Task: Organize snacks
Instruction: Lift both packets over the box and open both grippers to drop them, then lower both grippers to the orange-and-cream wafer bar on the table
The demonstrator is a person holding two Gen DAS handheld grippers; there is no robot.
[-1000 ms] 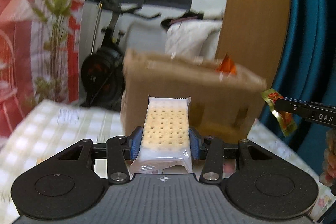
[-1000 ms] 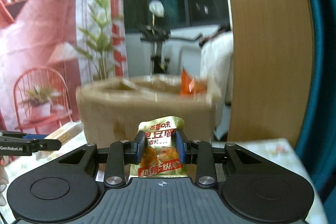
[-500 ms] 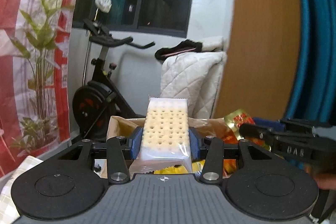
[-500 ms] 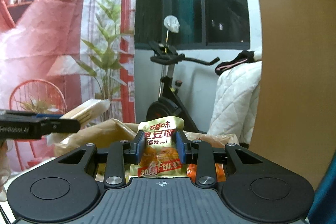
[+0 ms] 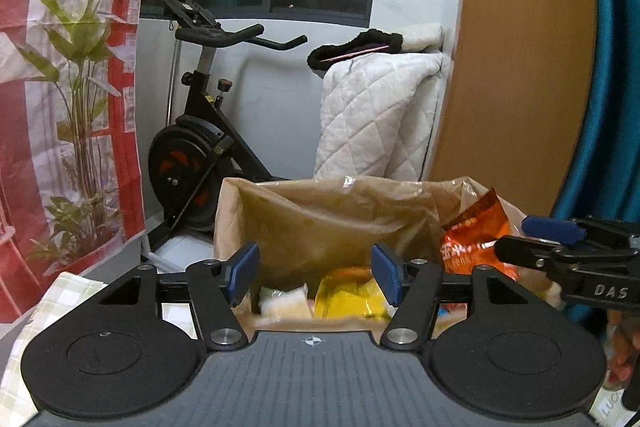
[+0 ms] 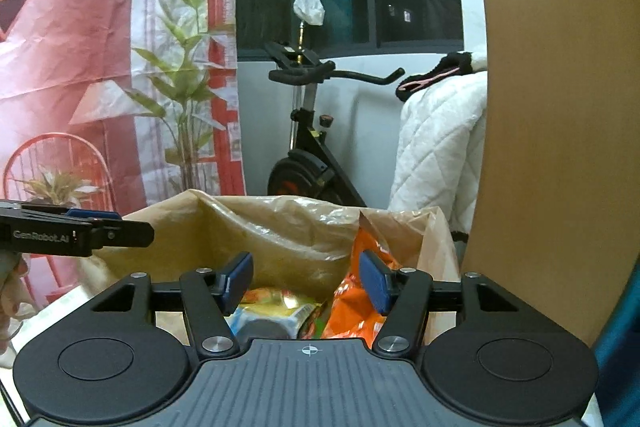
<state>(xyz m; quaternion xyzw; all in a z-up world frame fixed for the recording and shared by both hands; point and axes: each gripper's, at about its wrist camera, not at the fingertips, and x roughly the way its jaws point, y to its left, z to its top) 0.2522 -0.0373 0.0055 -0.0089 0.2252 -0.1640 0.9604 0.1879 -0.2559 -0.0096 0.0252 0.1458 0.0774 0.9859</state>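
A brown paper bag (image 5: 320, 211) stands open in front of both grippers and holds several snack packs. My left gripper (image 5: 314, 277) is open and empty above the bag's mouth. Below it lie a pale cracker pack (image 5: 284, 301) and a yellow pack (image 5: 352, 295). An orange snack bag (image 5: 474, 243) leans at the bag's right side. My right gripper (image 6: 306, 281) is open and empty over the bag (image 6: 280, 227), above an orange bag (image 6: 356, 311) and a yellow-green pack (image 6: 280, 307). Each gripper shows at the edge of the other's view, the right one (image 5: 560, 251) and the left one (image 6: 80, 231).
An exercise bike (image 5: 200, 147) and a white quilted blanket (image 5: 376, 115) stand behind the bag. A wooden panel (image 5: 520, 67) and a teal curtain (image 5: 612, 67) are at the right. A checked tablecloth (image 5: 60, 291) shows at lower left.
Both grippers rose over the bag and opened. The cracker pack left my left gripper and the yellow-red snack pack left my right gripper; both dropped into the bag.
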